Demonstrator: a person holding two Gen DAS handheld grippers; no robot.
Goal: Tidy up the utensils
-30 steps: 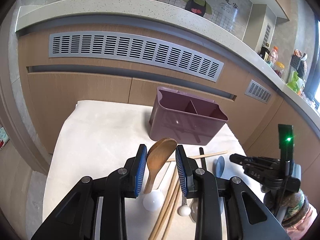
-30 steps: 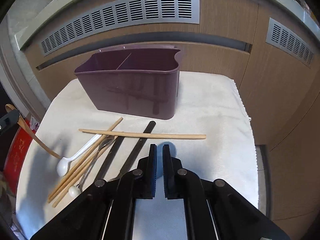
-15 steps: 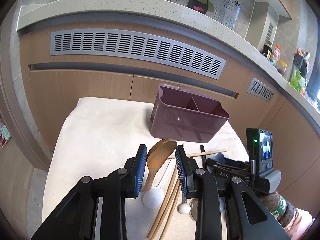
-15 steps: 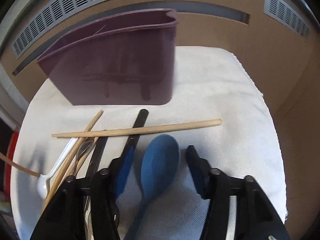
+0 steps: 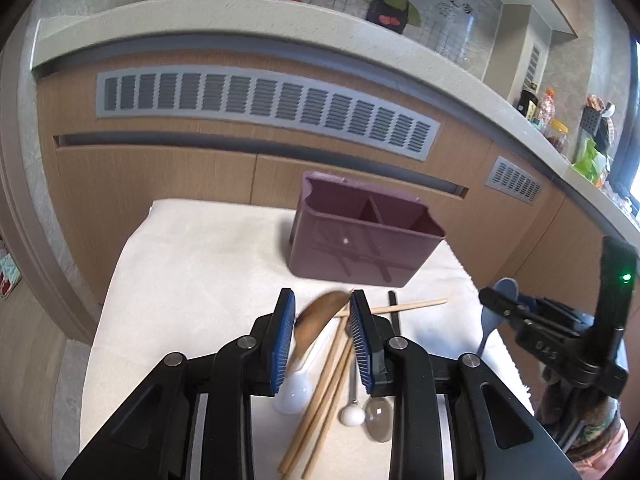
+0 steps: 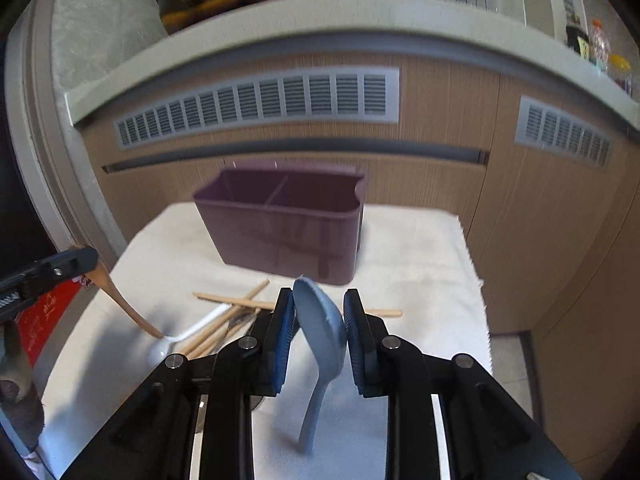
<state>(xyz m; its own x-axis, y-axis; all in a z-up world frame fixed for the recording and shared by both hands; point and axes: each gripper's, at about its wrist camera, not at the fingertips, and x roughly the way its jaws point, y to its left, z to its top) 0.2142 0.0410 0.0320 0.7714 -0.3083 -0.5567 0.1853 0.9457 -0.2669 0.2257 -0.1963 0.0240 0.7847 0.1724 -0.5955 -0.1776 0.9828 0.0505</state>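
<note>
Both spoons lifted, organizer not yet loaded

Left wrist view: the left gripper [image 5: 322, 326], fingers closing, pinches the wooden spoon [image 5: 320, 316] above the chopsticks [image 5: 328, 392] on the desk [image 5: 192, 280], as 1 second ago. Right wrist view: the right gripper [image 6: 318, 334], fingers closing, now pinches the blue spoon [image 6: 322, 334], raised off the cloth where it lay a moment ago; the purple organizer [image 6: 280, 236] stands far, both compartments seemingly empty, so drop-in looks next.
</note>
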